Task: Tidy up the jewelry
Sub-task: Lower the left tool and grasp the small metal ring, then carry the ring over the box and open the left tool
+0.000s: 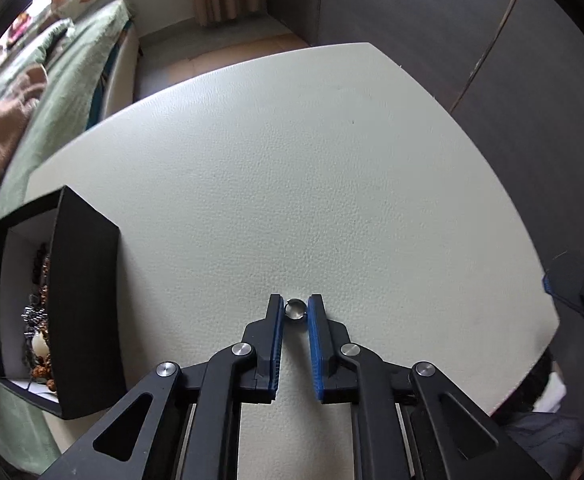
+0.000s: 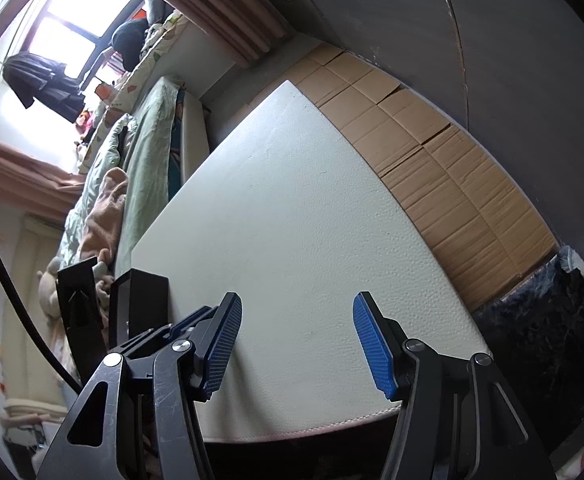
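- I count one small silver metal ring (image 1: 294, 309) on my left wrist view, lying on the cream, pebble-textured leather tabletop (image 1: 292, 168).
- I count two hand-held grippers: the left hand-held gripper (image 1: 295, 307) fills the bottom of its own view, and the right hand-held gripper (image 2: 296, 312) fills the bottom of the right wrist view.
- I count one open black rectangular jewelry box (image 1: 80, 300), with a white lining, standing to the left of the left hand-held gripper near the tabletop's edge; inside it I see a tangle of brown and dark beaded pieces (image 1: 40, 312), too jumbled for me to count.
- The ring sits directly between the tips of the left hand-held gripper's two blue-padded fingers (image 1: 276, 320). The gap is narrowed to about the ring's width, with both pads at or against its sides; I cannot tell whether they press it firmly or whether it is lifted off the tabletop.
- The right hand-held gripper is spread wide with nothing between its blue pads (image 2: 373, 344), hovering over the near edge of the tabletop.
- In the right view the black box appears beyond and to the left of that hand-held gripper, and the ring is hidden from me there.
- One green-covered bed (image 1: 76, 80) lies beyond the box, to the left.
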`<act>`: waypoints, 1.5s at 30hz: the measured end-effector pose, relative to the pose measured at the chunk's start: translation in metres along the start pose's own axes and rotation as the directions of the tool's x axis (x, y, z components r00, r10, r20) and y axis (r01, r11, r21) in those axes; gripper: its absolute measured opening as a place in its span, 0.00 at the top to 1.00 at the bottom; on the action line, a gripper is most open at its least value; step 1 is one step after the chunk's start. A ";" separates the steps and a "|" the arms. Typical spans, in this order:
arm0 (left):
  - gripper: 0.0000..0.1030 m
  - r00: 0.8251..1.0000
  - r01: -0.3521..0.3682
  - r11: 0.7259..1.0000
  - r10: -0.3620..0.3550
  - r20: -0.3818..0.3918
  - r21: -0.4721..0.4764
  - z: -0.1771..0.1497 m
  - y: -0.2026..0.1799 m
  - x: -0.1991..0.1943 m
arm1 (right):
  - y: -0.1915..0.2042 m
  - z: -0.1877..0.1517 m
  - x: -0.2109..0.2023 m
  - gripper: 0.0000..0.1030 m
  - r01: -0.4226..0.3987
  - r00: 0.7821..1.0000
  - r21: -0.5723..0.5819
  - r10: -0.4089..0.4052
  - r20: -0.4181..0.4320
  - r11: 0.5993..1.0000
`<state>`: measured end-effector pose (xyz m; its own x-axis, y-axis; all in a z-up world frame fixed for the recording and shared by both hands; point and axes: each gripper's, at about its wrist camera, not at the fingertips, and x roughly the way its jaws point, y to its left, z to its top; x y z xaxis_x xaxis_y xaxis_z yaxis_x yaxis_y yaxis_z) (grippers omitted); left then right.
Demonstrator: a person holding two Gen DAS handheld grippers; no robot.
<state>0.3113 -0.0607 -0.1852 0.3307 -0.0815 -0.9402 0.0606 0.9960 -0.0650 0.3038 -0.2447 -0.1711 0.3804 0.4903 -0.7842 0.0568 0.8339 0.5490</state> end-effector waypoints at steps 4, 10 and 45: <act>0.88 1.000 0.026 1.000 -0.026 0.005 -0.011 0.000 0.010 -0.008 | 0.002 0.000 0.004 0.43 0.005 1.000 -0.001 -0.005 -0.010 1.000; 0.88 0.997 0.050 0.998 -0.048 0.065 -0.028 0.001 0.026 -0.043 | 0.010 -0.001 0.007 0.43 0.014 1.000 -0.022 -0.015 -0.012 1.000; 0.34 0.971 0.124 0.953 -0.059 0.233 -0.277 -0.012 0.164 -0.094 | 0.067 -0.013 0.018 0.43 0.097 0.995 -0.163 -0.100 -0.011 0.982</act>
<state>0.2785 0.1109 -0.1112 0.5366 -0.1461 -0.8311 -0.1623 0.9486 -0.2716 0.3023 -0.1770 -0.1523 0.3624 0.4070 -0.8385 -0.0576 0.9077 0.4157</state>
